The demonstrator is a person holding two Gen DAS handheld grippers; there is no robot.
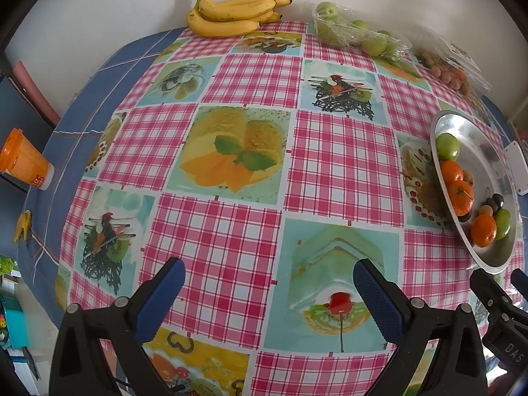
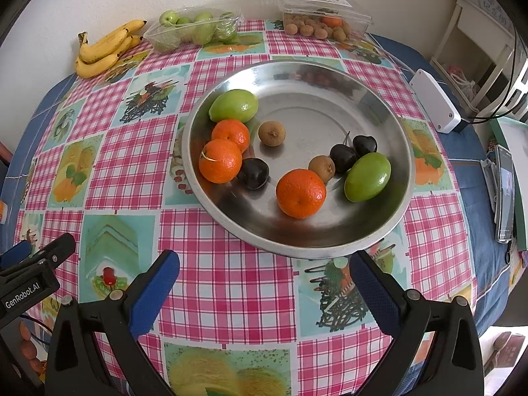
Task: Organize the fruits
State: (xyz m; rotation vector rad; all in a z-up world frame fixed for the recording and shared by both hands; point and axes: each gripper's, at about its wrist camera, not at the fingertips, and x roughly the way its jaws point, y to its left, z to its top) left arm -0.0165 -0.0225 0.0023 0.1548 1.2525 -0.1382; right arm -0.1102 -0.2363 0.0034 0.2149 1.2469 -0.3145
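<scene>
right wrist view: the right hand-held gripper (image 2: 264,283) sits at the bottom of the frame with its blue-padded fingers (image 2: 155,293) spread wide and nothing between them. it hangs above the worktop (image 2: 231,297), which carries a pink checked cloth with dessert prints. a round metal dish (image 2: 379,231) fills the centre of the frame, just beyond the fingertips. the dish contains three oranges (image 2: 300,193), two green fruits (image 2: 367,176), two small brown fruits (image 2: 272,133) and three dark cherries (image 2: 253,173). two oranges touch each other at the left side of the dish, with one green fruit directly above them. the third orange lies at lower centre, with the second green fruit to its right. a bunch of bananas (image 2: 102,52) lies at upper left. a clear tray of green fruit (image 2: 191,29) sits at upper centre. a clear lidded box of brown fruit (image 2: 323,16) sits at upper right. a white box (image 2: 435,105) lies at the right of the dish.

left wrist view: the left hand-held gripper (image 1: 267,297) is at the bottom of the frame, fingers wide apart and empty, above bare cloth. the metal dish appears at the right edge. the bananas lie at top centre. an orange-capped bottle (image 1: 24,161) lies at the left edge.
</scene>
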